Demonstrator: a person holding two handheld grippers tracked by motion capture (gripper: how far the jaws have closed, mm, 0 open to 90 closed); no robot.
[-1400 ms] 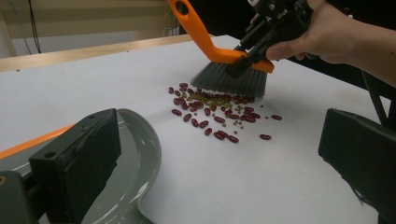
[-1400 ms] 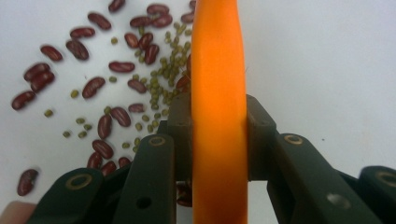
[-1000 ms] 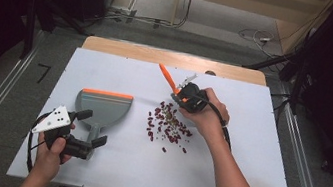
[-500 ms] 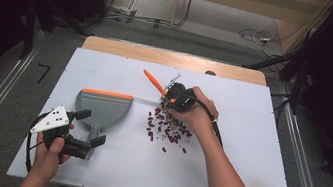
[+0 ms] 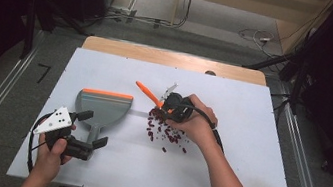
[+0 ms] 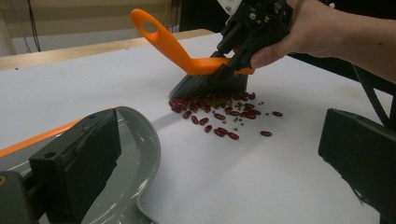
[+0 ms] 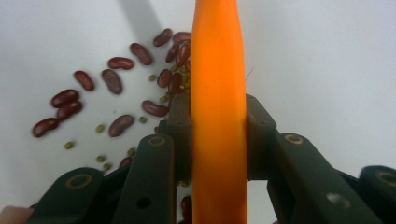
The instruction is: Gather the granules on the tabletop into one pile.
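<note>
The table [image 5: 256, 153] carries everything, under a white sheet that reaches nearly to its edges. On its left half lies the grey dustpan [image 5: 103, 105], mouth with the orange lip turned away from the person, handle running back toward the left claw [image 5: 96, 143]. That claw sits around the handle's end, but I cannot tell whether its pads press on it; in the left gripper view the jaws stand wide apart, with the pan's wall beside one of them.

What has changed: a second ago the right claw [image 5: 168, 108] carried the brush [image 5: 153, 97] behind the scatter, nearer the table's far edge. Now it has come toward the person and to the left, and the bristles [image 6: 208, 85] rest at the far edge of the beans [image 5: 164, 132]. The left hand has kept still. I judge this as the start of a sweeping stroke, with the heap between brush and pan.

The right claw is clamped on the orange handle, a pad on each side. The brush's long axis runs diagonally, its free end with the hanging hole pointing up-left and away, bristles down. The red beans and small green ones [image 7: 100, 128] lie loose, none yet in the pan.
</note>
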